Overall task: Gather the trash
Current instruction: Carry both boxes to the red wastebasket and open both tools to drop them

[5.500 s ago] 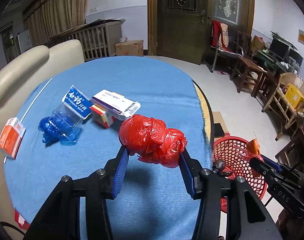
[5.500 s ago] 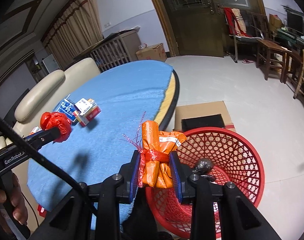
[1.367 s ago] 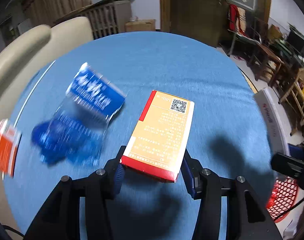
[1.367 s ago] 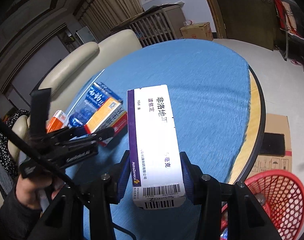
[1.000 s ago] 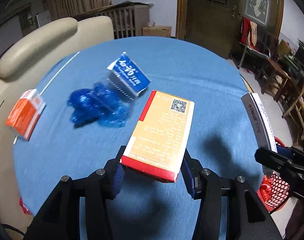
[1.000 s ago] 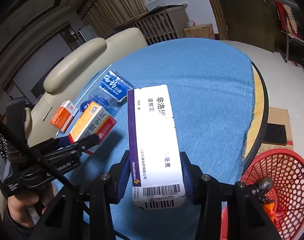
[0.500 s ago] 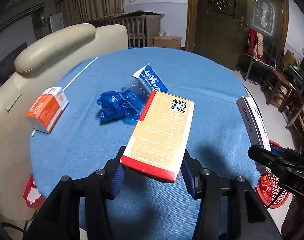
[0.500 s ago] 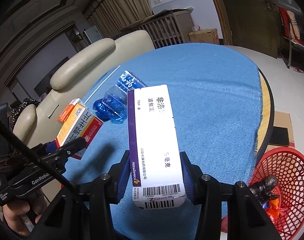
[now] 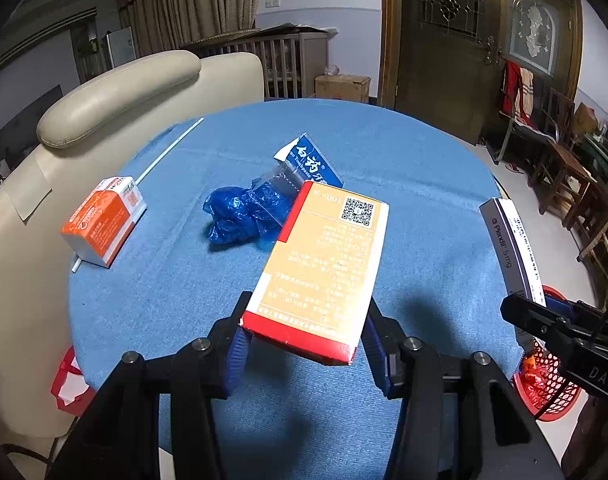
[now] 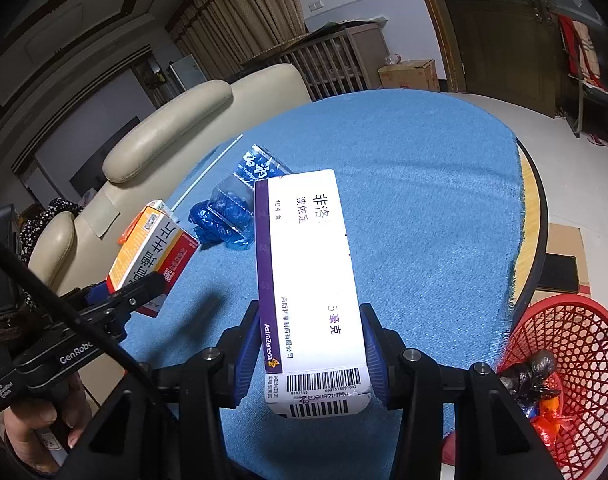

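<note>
My left gripper (image 9: 304,344) is shut on a yellow and red medicine box (image 9: 324,264), held above the round table's blue cloth (image 9: 424,200). My right gripper (image 10: 308,360) is shut on a white and purple medicine box (image 10: 308,280), also lifted over the cloth. Each gripper shows in the other's view: the right one (image 9: 544,316) at the right edge, the left one (image 10: 140,284) at the left, held by a hand (image 10: 36,420). On the cloth lie a blue plastic bag with a blue label (image 9: 256,204) and an orange and white box (image 9: 104,220). A red mesh basket (image 10: 576,360) stands on the floor beside the table.
A thin white stick (image 9: 172,148) lies near the cloth's far left edge. A cream sofa (image 9: 116,92) backs the table on the left. Chairs and small tables (image 9: 564,160) crowd the right side. The basket holds dark and orange trash (image 10: 532,380). A flat cardboard sheet (image 10: 560,256) lies on the floor.
Both grippers have drawn back and up with their boxes, so more of the table and sofa shows. The bag and the orange box look smaller and farther.
</note>
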`<state>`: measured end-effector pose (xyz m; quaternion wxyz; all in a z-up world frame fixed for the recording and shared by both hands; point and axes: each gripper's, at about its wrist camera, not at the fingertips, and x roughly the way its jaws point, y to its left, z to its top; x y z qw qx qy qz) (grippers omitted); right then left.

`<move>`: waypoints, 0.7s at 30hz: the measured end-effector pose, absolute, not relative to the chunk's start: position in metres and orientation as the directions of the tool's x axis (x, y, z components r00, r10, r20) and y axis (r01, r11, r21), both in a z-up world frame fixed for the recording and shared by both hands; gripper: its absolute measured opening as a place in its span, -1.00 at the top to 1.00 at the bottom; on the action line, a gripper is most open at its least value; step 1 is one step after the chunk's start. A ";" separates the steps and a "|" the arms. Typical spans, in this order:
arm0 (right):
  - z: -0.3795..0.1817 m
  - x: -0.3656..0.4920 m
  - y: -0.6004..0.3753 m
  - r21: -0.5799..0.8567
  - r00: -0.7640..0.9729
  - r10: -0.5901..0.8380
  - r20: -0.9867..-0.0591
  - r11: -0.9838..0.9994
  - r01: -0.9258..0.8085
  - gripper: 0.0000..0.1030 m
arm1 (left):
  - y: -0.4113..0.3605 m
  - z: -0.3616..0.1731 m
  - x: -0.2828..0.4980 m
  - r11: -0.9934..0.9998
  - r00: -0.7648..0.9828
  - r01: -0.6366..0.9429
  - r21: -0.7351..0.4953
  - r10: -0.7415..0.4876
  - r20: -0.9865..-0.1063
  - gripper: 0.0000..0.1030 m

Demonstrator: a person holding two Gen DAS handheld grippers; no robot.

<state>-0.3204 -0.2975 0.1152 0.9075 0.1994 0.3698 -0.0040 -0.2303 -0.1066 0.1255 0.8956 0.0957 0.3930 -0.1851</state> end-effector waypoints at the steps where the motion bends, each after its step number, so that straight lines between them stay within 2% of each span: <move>1: 0.116 -0.321 -0.298 0.360 0.728 0.140 -0.671 0.920 0.155 0.04 | -0.107 0.126 -0.231 0.913 0.623 0.408 0.027 -0.256 -0.739 -0.02; 11: 0.116 -0.339 -0.315 0.374 0.744 0.114 -0.658 0.908 0.192 0.04 | -0.133 0.128 -0.241 0.883 0.608 0.469 0.035 -0.293 -0.738 -0.02; 21: 0.107 -0.388 -0.369 0.394 0.756 0.019 -0.654 0.862 0.319 0.04 | -0.197 0.126 -0.270 0.795 0.543 0.606 0.028 -0.387 -0.746 -0.02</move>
